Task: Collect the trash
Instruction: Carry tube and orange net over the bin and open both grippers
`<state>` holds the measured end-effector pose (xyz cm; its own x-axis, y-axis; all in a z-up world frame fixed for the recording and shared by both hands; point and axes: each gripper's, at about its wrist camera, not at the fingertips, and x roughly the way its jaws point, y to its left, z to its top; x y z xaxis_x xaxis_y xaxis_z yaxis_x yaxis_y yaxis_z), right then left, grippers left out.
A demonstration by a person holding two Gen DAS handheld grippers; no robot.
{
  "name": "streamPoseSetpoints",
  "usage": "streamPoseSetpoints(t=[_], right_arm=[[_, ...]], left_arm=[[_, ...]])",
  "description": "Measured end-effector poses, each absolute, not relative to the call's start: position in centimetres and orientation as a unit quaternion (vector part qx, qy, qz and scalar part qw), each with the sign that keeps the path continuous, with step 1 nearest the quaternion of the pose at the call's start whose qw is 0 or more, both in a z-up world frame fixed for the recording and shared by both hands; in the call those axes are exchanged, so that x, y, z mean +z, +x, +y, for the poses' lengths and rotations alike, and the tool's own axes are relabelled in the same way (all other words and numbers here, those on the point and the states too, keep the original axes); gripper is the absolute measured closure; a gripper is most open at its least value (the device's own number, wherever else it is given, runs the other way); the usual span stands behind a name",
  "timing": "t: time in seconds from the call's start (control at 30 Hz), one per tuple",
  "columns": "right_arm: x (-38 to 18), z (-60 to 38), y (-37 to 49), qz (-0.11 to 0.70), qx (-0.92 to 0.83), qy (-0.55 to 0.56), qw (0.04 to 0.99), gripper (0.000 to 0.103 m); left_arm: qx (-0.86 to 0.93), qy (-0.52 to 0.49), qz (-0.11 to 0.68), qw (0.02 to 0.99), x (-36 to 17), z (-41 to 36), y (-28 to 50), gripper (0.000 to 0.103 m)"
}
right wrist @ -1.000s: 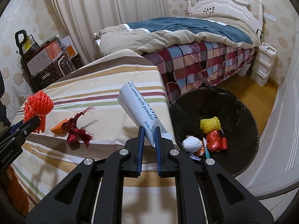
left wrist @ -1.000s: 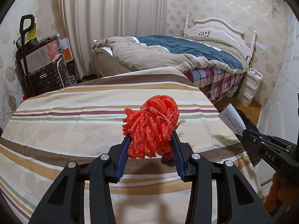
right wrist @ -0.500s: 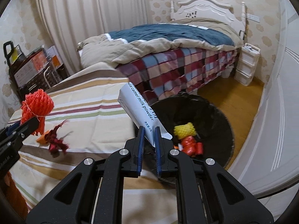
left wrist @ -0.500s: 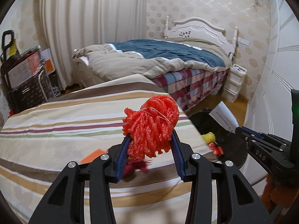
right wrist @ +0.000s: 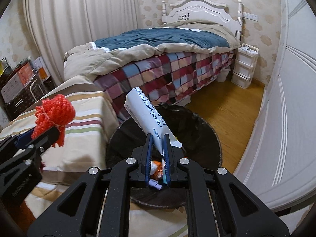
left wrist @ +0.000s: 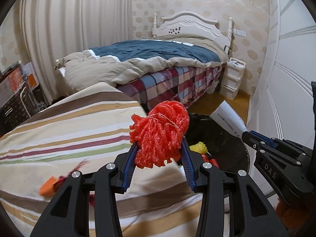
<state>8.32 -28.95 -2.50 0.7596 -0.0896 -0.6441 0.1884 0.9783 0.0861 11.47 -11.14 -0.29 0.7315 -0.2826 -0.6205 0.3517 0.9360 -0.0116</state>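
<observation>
My left gripper [left wrist: 159, 150] is shut on a red foam net [left wrist: 160, 136], held above the right edge of the striped table [left wrist: 69, 130]. The net also shows in the right wrist view [right wrist: 54, 116]. My right gripper [right wrist: 158, 144] is shut on a white milk powder packet [right wrist: 150, 118] and holds it over the black trash bin [right wrist: 197, 130]. The packet shows in the left wrist view [left wrist: 227, 119] above the bin [left wrist: 223, 146]. Inside the bin lie a yellow foam net [left wrist: 198, 147] and other scraps.
An orange scrap [left wrist: 47, 184] and a dark red shred [left wrist: 79, 165] lie on the table at the left. A bed with a checked cover [right wrist: 177, 73] stands behind the bin. White drawers [right wrist: 244, 67] and a white door [right wrist: 286, 108] are to the right.
Both grippers have swung right with their loads. The packet now hangs over the bin, and the red net has come from over the table's middle to its right edge.
</observation>
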Motion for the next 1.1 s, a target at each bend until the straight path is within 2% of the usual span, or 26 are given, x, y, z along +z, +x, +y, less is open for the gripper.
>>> streamPoseSetpoints(t=[0.5,0.63,0.77,0.83,0.97,1.1], right_arm=[[-5.3,-33.0,10.9,0.355,-0.100,0.102,0.924,0.091],[-5.9,-33.7,11.2,0.358,-0.103,0.108,0.922,0.090],[-6.0,-34.1,11.1,0.353,-0.116,0.107,0.922,0.068],[-6.0,-34.2,10.9,0.351,-0.120,0.106,0.922,0.065],[-5.8,-34.3,10.4,0.347,-0.133,0.102,0.923,0.048],[-5.6,-33.9,10.0,0.346,-0.140,0.090,0.923,0.037]], left_arm=[[-0.173,0.087,0.351,0.916,-3.5,-16.8,15.5,0.059],[-0.177,0.090,0.360,0.911,-3.9,-17.4,15.8,0.052],[-0.169,0.093,0.361,0.912,-4.1,-17.5,15.7,0.032],[-0.165,0.091,0.363,0.912,-4.2,-17.2,15.7,0.030],[-0.160,0.086,0.364,0.914,-4.0,-16.6,15.5,0.023],[-0.149,0.092,0.360,0.916,-3.8,-15.9,15.0,0.021]])
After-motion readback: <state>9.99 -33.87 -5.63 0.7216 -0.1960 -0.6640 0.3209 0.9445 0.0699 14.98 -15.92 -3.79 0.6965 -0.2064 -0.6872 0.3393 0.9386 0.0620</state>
